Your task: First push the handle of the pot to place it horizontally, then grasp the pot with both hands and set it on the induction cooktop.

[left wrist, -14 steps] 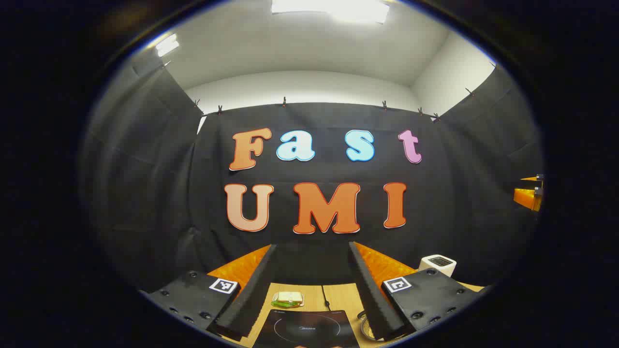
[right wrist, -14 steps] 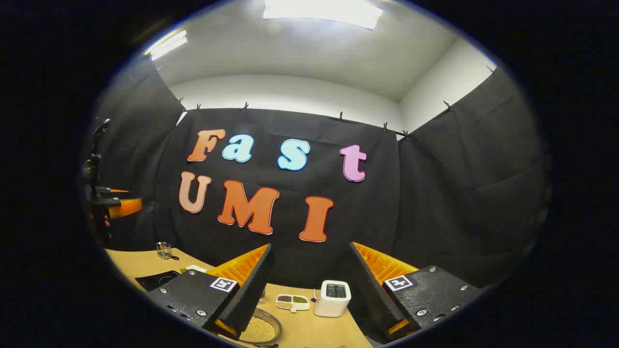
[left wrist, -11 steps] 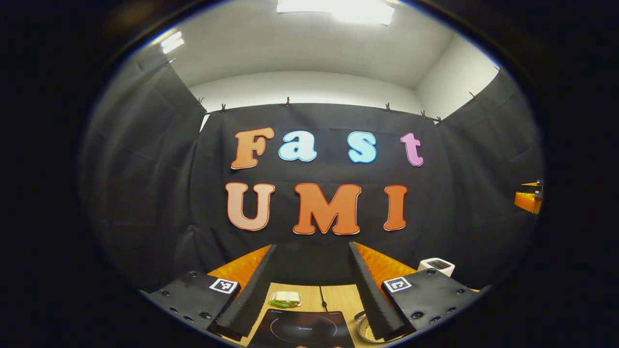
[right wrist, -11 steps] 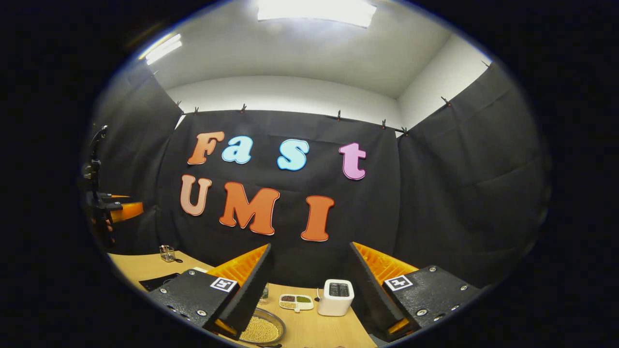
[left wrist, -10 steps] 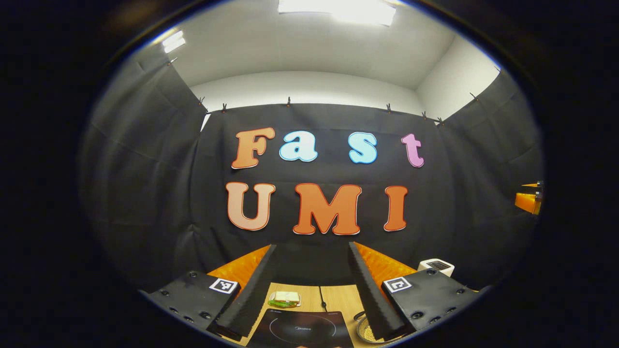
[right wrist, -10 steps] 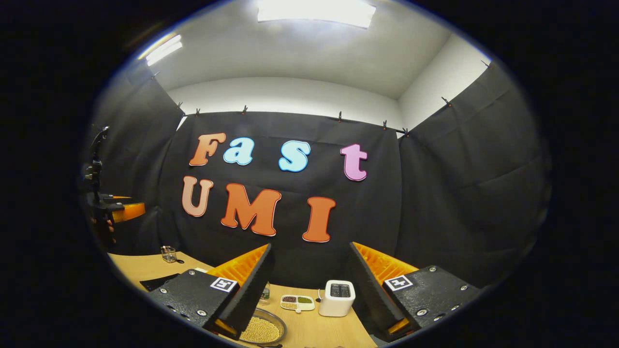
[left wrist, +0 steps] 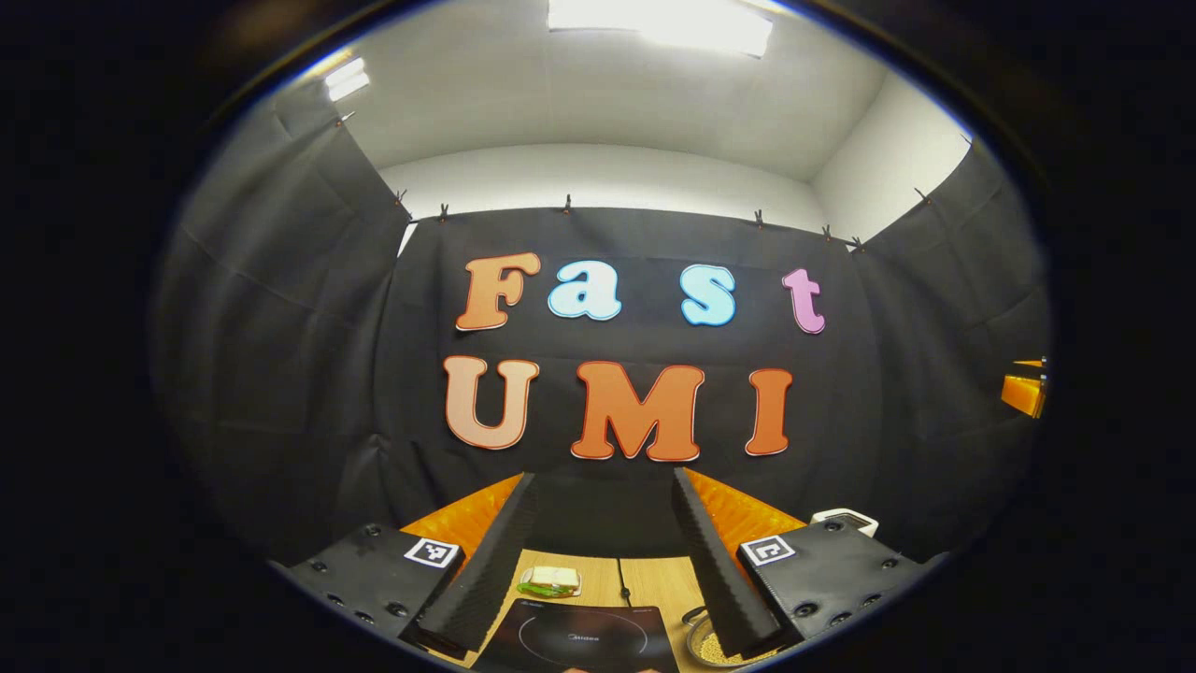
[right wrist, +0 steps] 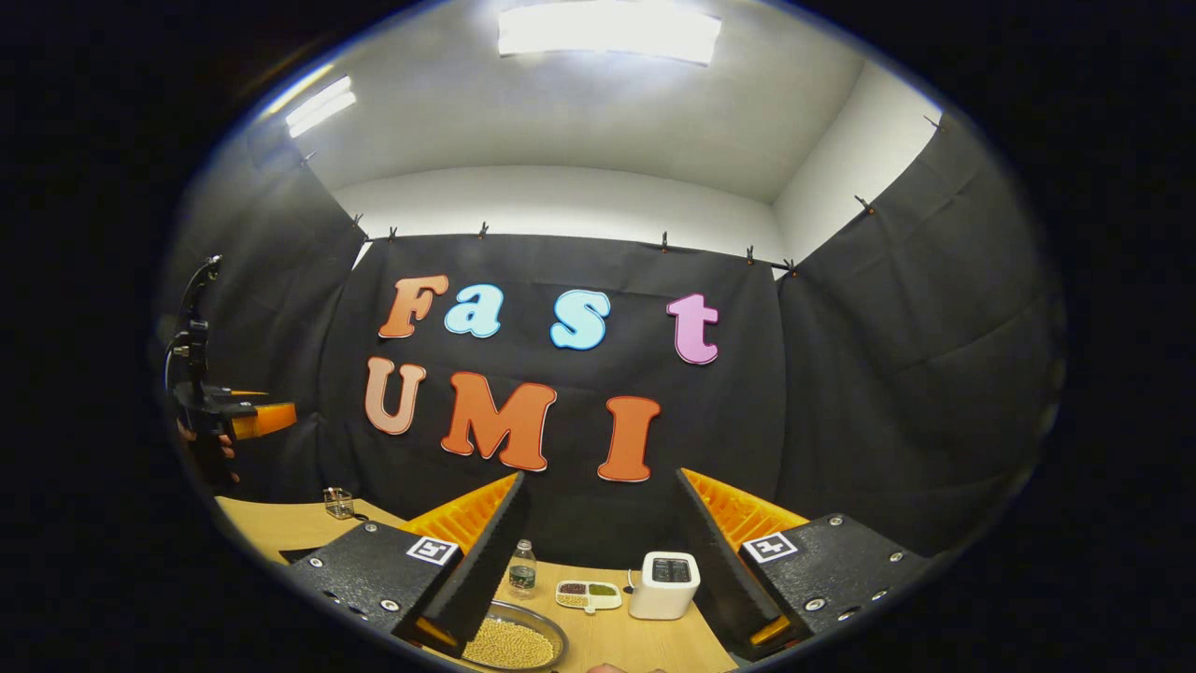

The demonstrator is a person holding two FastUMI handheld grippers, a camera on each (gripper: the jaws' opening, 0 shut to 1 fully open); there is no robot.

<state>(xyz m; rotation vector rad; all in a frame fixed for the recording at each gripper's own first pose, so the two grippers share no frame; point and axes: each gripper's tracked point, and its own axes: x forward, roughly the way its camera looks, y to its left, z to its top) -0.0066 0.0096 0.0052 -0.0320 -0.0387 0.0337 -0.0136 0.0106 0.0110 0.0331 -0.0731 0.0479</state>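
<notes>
The left gripper (left wrist: 598,561) hangs above the light wooden surface (left wrist: 654,578) with its two fingers (left wrist: 486,570) spread wide and nothing between them, touching nothing. The right gripper (right wrist: 598,561) is likewise wide open and empty, also held clear above the surface. In the left gripper view, one flat black glass induction cooktop (left wrist: 579,640) lies low between the fingers; a faint brand word is printed at the centre of its ring, too small to read. Beyond it sits one small sandwich with green filling on a white wrapper (left wrist: 549,581), and a thin black cord (left wrist: 624,591) runs across the wood. The round metal pot filled with pale yellow beans (right wrist: 509,640) rests on the surface just right of the cooktop, well off it; its handle cannot be made out. Behind it stand one small clear plastic bottle (right wrist: 522,570), one white divided dish of mixed beans (right wrist: 589,594) and one white toaster (right wrist: 665,584). One small clear glass container (right wrist: 336,502) sits far left. Each gripper carries two square black-and-white marker tags (right wrist: 433,551).
</notes>
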